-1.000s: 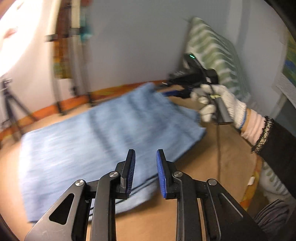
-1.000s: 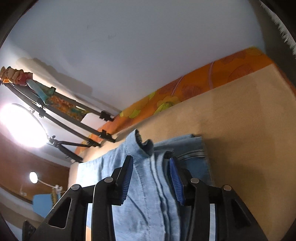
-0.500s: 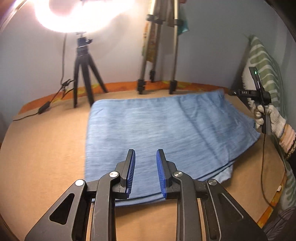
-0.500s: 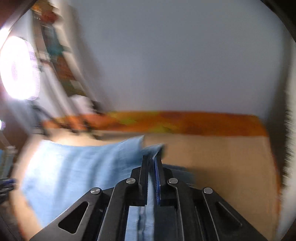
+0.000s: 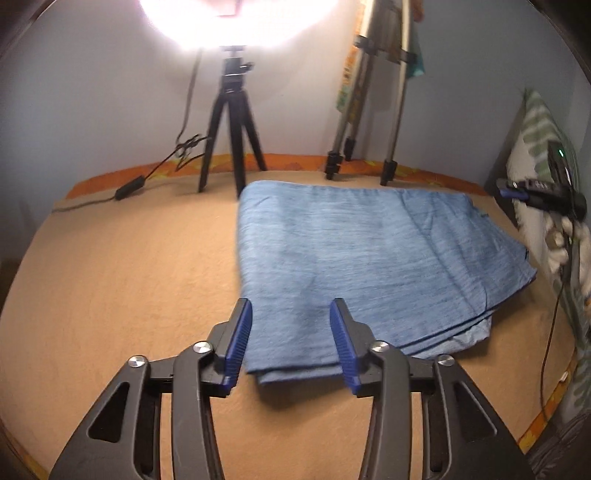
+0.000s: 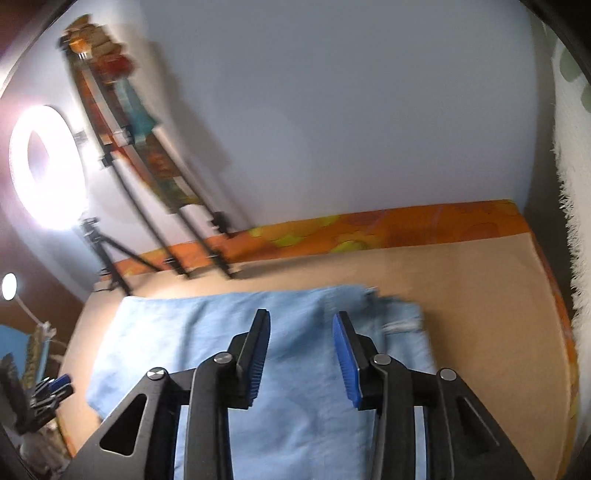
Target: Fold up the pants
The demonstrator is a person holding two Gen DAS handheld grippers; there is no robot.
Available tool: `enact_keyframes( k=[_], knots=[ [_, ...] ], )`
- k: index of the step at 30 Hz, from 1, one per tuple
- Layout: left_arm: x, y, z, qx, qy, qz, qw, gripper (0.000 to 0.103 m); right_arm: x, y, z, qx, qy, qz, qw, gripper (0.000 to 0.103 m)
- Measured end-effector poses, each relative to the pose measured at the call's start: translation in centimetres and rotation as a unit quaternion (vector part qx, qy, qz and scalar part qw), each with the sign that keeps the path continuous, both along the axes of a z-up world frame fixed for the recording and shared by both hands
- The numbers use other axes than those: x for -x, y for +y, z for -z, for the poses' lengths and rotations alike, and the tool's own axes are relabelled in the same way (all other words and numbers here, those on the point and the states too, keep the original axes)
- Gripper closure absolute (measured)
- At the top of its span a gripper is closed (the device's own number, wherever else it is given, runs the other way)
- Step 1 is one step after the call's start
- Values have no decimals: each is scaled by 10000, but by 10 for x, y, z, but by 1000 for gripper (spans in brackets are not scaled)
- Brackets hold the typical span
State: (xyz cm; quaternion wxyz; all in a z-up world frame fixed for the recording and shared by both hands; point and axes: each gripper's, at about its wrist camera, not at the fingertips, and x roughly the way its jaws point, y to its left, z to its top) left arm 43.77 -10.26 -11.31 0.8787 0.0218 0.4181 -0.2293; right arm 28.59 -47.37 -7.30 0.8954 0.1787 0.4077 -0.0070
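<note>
Taking the folded blue pants (image 5: 369, 258) as the landmark and going left to right in the left wrist view: a bare stretch of the tan bed surface (image 5: 129, 277) is lying to their left, with a black cable (image 5: 125, 186) trailing along its far edge. Behind their far left corner, a small black tripod (image 5: 231, 129) is standing under a bright light (image 5: 236, 22), and behind their far edge the legs of a silver tripod (image 5: 369, 110) are resting against the wall. The pants themselves are lying flat on the surface, several layers showing at their near right corner.

The left gripper (image 5: 291, 332) is hanging over their near edge; its jaws are opening, 2 blue pads apart with only cloth below them, nothing pinched.

At the pants' right edge, a gloved hand (image 5: 569, 240) is holding the right gripper (image 6: 301, 350) beside a green-striped pillow (image 5: 535, 133). In the right wrist view, its jaws are also opening above the cloth, gripping nothing, and the waistband end (image 6: 395, 314) is lying just beyond them.
</note>
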Motion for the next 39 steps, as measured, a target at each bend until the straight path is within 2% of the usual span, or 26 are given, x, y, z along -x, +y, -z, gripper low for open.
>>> enact_keyframes(
  k=[2, 6, 12, 16, 21, 24, 28, 32, 36, 39],
  knots=[
    [-2, 10, 1, 97, 16, -87, 9999, 60, 9, 17, -6, -27, -7, -72, 10000, 63],
    [-13, 17, 14, 28, 78, -134, 9999, 60, 25, 56, -9, -138, 11, -308, 9994, 62],
    [-34, 26, 47, 232, 575, -327, 9975, 60, 30, 124, -9, -228, 105, -733, 9970, 62],
    [-35, 21, 61, -53, 589, -302, 9978, 60, 18, 171, -9, -287, 122, -1041, 9941, 61],
    [-33, 27, 69, -53, 632, -350, 9974, 59, -8, 225, -8, -263, 226, -1391, 9897, 57],
    [-33, 34, 77, 129, 802, -450, 9957, 58, -25, 254, -4, -218, 286, -1568, 9870, 57],
    [-31, 34, 77, 146, 700, -391, 9967, 58, -53, 294, 9, -161, 472, -1782, 9827, 57],
    [-29, 41, 76, 334, 769, -423, 9956, 58, -87, 327, 20, -33, 757, -1890, 9791, 57],
    [-26, 48, 74, 528, 906, -351, 9939, 58, -127, 365, 30, 368, 1070, -2003, 9732, 57],
    [-29, 54, 76, 762, 1059, -389, 9907, 58, -152, 384, 38, 384, 1240, -2074, 9696, 57]
  ],
)
